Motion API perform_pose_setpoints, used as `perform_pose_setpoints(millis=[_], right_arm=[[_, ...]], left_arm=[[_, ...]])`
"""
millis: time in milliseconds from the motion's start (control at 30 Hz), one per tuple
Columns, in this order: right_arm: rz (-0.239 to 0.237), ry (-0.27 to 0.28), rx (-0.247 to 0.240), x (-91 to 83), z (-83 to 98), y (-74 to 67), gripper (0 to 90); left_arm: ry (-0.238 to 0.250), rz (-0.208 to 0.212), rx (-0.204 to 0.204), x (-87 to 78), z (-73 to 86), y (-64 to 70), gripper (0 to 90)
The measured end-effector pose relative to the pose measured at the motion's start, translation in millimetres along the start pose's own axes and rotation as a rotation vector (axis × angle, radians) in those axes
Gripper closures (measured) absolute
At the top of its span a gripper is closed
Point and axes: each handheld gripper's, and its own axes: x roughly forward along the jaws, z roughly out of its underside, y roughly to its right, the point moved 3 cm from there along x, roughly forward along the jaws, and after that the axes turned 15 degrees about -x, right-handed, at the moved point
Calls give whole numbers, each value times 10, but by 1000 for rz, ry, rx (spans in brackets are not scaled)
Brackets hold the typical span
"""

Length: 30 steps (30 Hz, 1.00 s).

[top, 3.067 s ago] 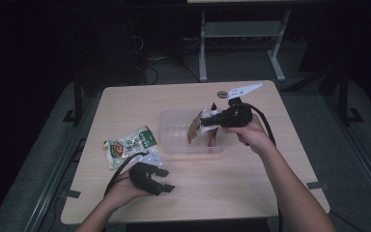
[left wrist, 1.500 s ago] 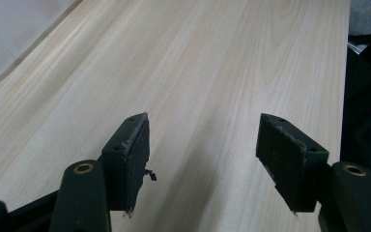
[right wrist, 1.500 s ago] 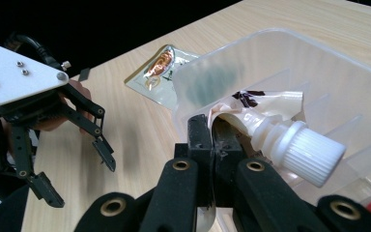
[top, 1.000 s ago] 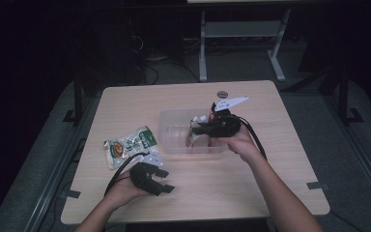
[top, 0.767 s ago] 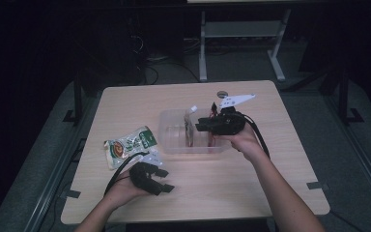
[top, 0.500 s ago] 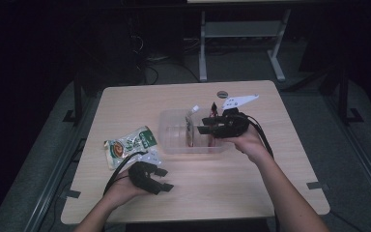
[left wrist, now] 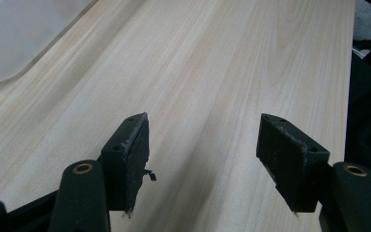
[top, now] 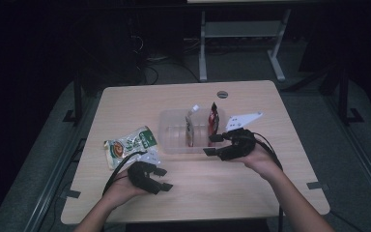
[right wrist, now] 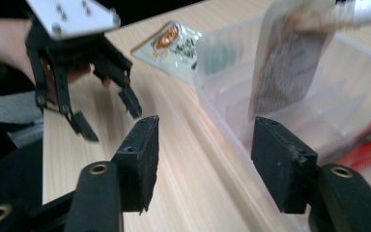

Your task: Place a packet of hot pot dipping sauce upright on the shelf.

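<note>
Two pouches stowed upright in the clear bin at table centre: pale spouted pouch and red pouch beside it; green packet left flat on the table at the bin's 9 o'clock, probably next to go in. Right gripper at the bin's 4 o'clock, jaws just opened, nothing between them. Left gripper at the packet's 5 o'clock, jaws apart, empty.

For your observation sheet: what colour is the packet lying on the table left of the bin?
Green and white packet, with an orange-brown round picture; clearest in the high view.
</note>
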Motion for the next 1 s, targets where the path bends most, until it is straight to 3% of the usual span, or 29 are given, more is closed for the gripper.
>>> perform_pose_setpoints(millis=[333,633,800,1000], right_arm=[[8,-54,11,-29,291,-160,387],[44,-156,4,15,624,-322,360],[58,-203,-2,10,743,-384,352],[46,-216,5,50,754,-382,327]], left_arm=[[-3,3,-5,13,4,-1,347],[-36,6,12,80,29,45,349],[-41,8,13,104,32,61,349],[-52,-4,23,99,26,53,361]])
